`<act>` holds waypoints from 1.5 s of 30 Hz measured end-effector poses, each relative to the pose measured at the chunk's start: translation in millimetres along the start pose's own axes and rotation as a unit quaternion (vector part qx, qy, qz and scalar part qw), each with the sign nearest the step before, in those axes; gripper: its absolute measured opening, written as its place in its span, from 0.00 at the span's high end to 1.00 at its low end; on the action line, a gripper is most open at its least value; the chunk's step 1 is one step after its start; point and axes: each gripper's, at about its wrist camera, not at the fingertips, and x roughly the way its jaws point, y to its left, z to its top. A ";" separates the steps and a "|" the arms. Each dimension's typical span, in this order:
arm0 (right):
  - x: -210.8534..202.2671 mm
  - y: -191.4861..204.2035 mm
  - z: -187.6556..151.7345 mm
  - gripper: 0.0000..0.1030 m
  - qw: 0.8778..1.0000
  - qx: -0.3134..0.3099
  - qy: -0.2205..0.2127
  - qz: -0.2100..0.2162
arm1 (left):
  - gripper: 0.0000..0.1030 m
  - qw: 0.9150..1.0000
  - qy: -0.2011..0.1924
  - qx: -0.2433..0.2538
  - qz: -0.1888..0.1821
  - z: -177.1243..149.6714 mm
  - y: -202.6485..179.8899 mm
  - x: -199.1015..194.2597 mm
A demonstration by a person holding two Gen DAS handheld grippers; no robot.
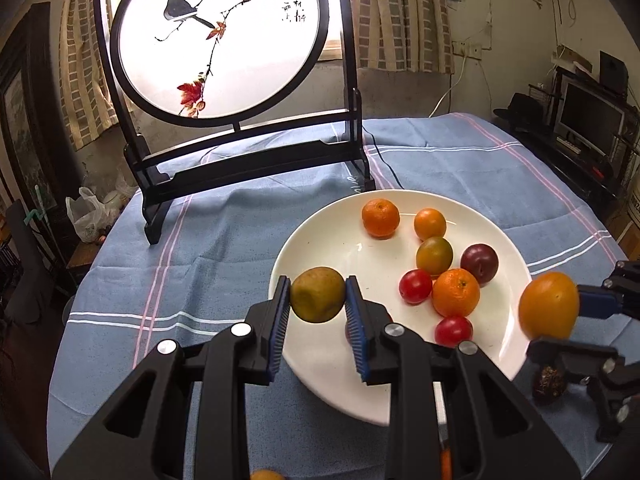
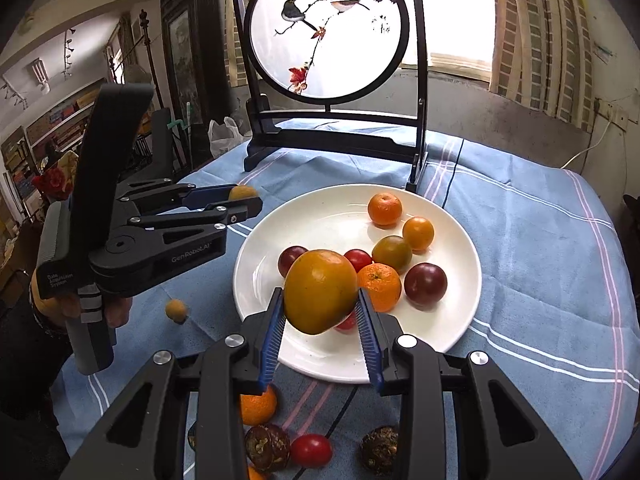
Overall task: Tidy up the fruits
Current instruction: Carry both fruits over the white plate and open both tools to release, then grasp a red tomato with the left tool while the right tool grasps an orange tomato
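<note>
- Left gripper [image 1: 318, 304] clamped on a greenish-brown fruit [image 1: 317, 300] above the white plate's [image 1: 320, 232] near-left rim.
- Right gripper [image 2: 322, 306] clamped on a large orange fruit [image 2: 320, 290] over the plate's near side.
- Lower onto bare plate, clear of the cherry tomatoes [image 1: 415, 286], before releasing.

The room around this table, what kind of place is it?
Probably a lived-in home: a cloth-covered table with a decorative bird screen, curtained window, and a monitor on a cluttered shelf.
</note>
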 end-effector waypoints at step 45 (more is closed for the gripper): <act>-27.1 60.5 -135.9 0.64 0.994 -0.036 0.104 0.022 | 0.31 0.998 0.028 0.043 -0.048 -113.6 12.7 -99.3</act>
